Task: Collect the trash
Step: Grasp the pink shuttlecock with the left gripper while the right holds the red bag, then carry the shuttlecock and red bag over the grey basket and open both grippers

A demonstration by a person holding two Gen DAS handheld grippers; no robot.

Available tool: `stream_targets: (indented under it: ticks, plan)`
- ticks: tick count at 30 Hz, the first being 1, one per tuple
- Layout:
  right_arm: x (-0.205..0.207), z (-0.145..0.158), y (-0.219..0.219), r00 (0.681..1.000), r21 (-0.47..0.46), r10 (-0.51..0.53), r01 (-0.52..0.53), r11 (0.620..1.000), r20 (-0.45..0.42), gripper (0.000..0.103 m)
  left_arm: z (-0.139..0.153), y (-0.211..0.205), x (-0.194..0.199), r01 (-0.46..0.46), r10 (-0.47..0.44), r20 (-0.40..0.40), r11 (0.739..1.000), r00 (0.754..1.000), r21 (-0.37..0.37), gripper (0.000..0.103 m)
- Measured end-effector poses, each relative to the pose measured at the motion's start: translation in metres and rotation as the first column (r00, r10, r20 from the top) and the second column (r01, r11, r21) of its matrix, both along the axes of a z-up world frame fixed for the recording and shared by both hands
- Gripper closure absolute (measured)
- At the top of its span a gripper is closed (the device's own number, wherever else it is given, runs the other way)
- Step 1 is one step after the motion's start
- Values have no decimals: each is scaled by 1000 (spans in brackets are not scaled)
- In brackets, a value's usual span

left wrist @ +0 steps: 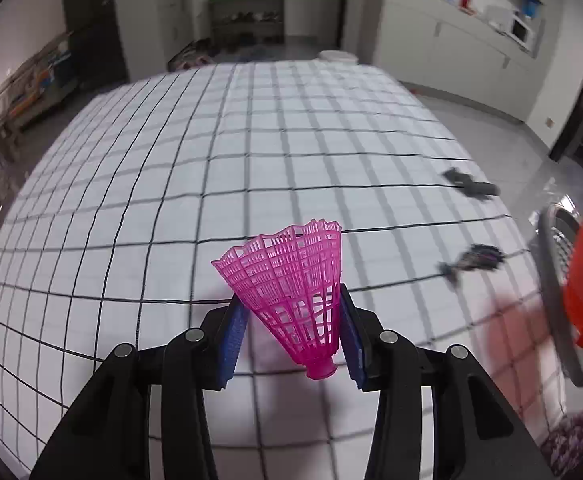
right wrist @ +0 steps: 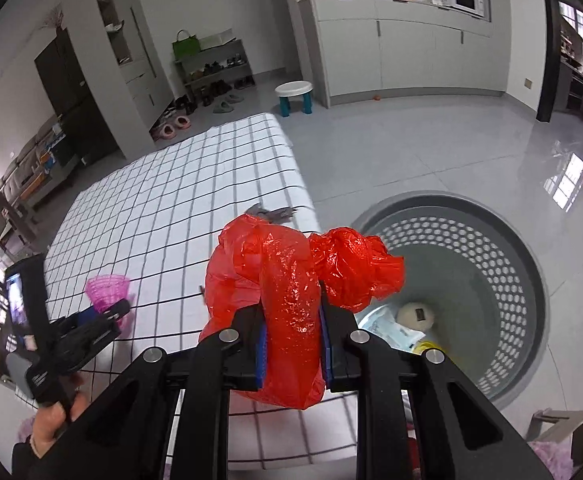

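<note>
Squeezing the soft, crinkly red bag [right wrist: 287, 300], the right tongs [right wrist: 293, 344] were closed; left tongs [left wrist: 291, 336] lightly pinched the bendy pink shuttlecock [left wrist: 291, 292].

- The basket [right wrist: 531, 276] stands on the floor [right wrist: 411, 140], right of the bed [right wrist: 151, 200].
- Two scraps [left wrist: 471, 184] [left wrist: 475, 260] lie near the bed's right edge.
- The stool [right wrist: 294, 96] stands beyond the bed's far end.

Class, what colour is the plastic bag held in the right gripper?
Red; the bag shows best in the right wrist view.
</note>
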State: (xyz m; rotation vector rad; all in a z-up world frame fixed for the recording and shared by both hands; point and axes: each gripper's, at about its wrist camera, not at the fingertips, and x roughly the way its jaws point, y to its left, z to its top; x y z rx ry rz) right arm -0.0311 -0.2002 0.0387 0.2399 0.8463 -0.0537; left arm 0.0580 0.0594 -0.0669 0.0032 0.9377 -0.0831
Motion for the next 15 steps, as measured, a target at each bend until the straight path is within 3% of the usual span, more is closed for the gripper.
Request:
stream_targets:
  ticks: [9,15]
  plan:
    - [-30,3,-58,994,3,-107,107,994,22,84,49,-67,-30,156,-153,93,988,984,-25,61]
    - [-50,-1,-103,982,-5,-188,188,982,22,84,66,-138,-46,297,-291,122,954,949,-33,61]
